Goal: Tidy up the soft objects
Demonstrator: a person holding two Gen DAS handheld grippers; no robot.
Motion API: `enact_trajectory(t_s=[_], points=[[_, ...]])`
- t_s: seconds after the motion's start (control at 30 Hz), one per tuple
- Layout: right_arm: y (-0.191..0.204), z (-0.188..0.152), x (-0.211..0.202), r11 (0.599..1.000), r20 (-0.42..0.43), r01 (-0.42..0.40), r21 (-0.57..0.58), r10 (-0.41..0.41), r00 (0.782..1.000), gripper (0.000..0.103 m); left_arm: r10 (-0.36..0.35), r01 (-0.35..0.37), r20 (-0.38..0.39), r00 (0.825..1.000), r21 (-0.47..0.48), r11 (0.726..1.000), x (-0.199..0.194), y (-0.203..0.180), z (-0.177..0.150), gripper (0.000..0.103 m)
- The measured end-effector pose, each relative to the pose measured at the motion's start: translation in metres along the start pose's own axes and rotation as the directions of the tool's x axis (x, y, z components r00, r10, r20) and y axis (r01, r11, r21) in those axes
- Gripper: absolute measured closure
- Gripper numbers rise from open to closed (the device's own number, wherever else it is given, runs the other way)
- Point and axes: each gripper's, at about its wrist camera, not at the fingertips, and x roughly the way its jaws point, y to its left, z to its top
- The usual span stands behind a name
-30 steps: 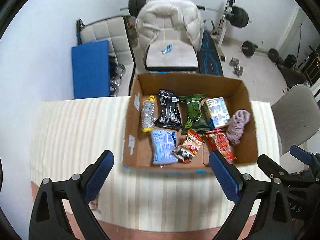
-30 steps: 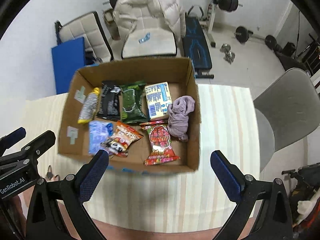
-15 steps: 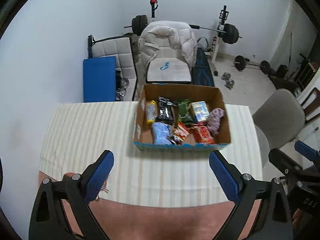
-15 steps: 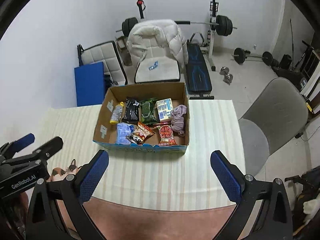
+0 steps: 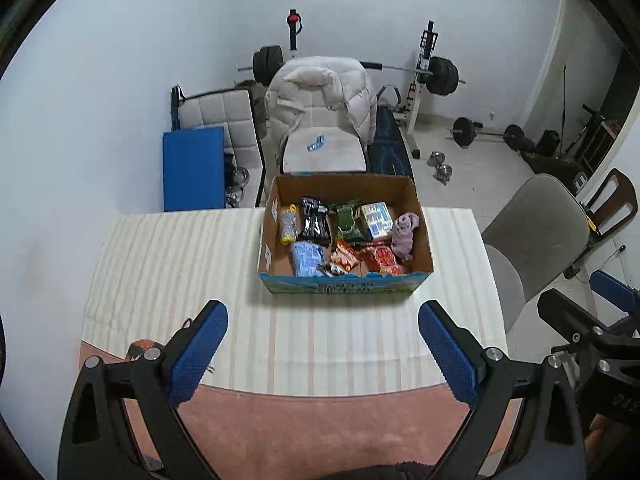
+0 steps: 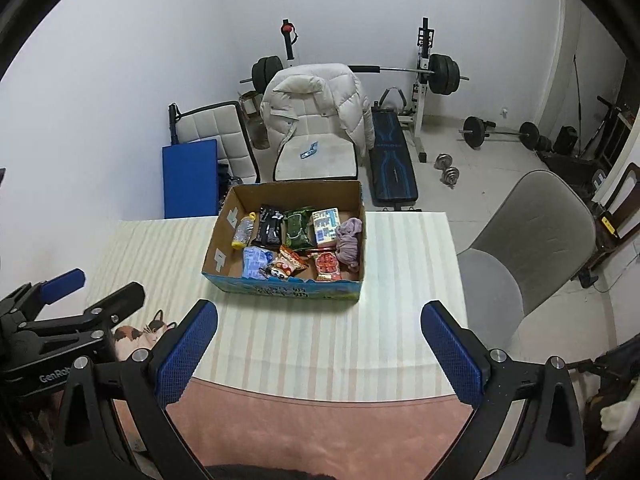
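All soft items — snack packs, a purple cloth (image 5: 405,233) etc. — are seen packed in the cardboard box (image 5: 344,283) on the table (image 5: 168,264). Left gripper (image 5: 322,344) and right gripper (image 6: 320,346) are held well short of it, fingers spread wide, nothing gripped. Task is judged approx. done — nothing is seen left outside.

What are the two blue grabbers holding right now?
Nothing. The left gripper and the right gripper are both open and empty, hanging above the near table edge, well short of the cardboard box of snacks.
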Motion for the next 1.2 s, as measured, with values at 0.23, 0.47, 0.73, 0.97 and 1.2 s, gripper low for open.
enact_trajectory(t_s=[0.23, 0.47, 0.73, 0.97, 1.2], points=[[-0.005, 0.001, 0.000, 1.000, 0.022, 0.029, 0.006, -0.030, 0.999, 0.000, 0.036, -0.035, 0.040, 0.999, -0.022, 0.999, -0.001, 0.002, 0.003, 0.003], [-0.004, 0.009, 0.000, 0.999, 0.047, 0.041, -0.001, -0.041, 0.998, 0.000, 0.055, -0.052, 0.061, 0.997, -0.053, 0.997, -0.003, 0.005, 0.004, 0.003], [0.001, 0.019, -0.003, 0.999, 0.082, 0.052, -0.017, -0.050, 0.995, 0.000, 0.059, -0.055, 0.076, 0.995, -0.056, 0.997, -0.009, 0.005, 0.004, 0.003], [0.003, 0.020, -0.005, 0.998, 0.090, 0.058, -0.020, -0.056, 0.994, 0.000, 0.059, -0.055, 0.081, 0.995, -0.054, 0.997, -0.011, 0.003, 0.004, 0.003], [-0.001, 0.021, -0.014, 0.998, 0.102, 0.068, -0.016, -0.066, 0.993, 0.000, 0.050, -0.045, 0.088, 0.995, -0.053, 0.998, -0.014, 0.002, 0.004, 0.003]])
